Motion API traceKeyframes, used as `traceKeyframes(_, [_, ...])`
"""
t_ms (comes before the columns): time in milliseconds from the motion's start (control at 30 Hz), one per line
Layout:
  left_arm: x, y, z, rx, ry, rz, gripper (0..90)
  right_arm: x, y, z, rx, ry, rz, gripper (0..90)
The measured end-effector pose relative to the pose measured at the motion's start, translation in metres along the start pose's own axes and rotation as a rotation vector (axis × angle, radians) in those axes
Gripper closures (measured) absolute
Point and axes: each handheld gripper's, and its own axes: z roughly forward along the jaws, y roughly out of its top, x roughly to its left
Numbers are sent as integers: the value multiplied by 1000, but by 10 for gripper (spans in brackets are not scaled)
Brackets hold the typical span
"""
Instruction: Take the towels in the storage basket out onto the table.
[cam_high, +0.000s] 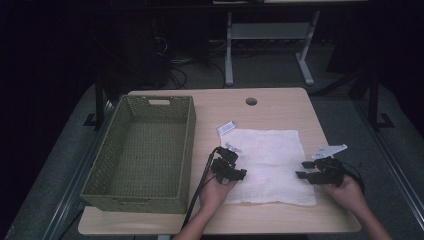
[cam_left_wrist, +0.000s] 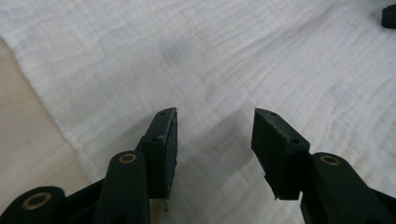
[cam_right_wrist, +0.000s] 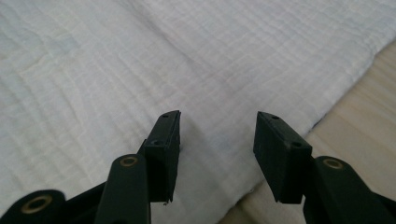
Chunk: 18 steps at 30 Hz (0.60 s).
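The white cloth (cam_high: 270, 165) lies flat on the wooden table (cam_high: 280, 102), to the right of the green woven basket (cam_high: 145, 150). The left gripper (cam_high: 239, 172) is over the cloth's left edge, its jaws apart with nothing between them. The right gripper (cam_high: 302, 170) is at the cloth's right edge, near the front corner, jaws also apart and gripping nothing
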Motion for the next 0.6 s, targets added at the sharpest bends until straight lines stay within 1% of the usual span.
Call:
traceKeyframes(33, [-2,-3,-1,-3,-8,0,506,1,-2,-1,-3,0,2,504])
traceKeyframes(167, [-7,-9,-5,-5,-18,6,506,7,-10,-6,-25,-2,0,490])
traceKeyframes(367, [-17,-17,-8,-5,-15,38,489,18,-21,-12,-51,-5,7,485])
traceKeyframes(467, [-20,-20,-10,-3,-26,37,477,23,-26,-15,-58,-8,3,480])
traceKeyframes(600, [-23,-26,-13,-4,-36,54,479,28,-33,-18,-75,-8,9,473])
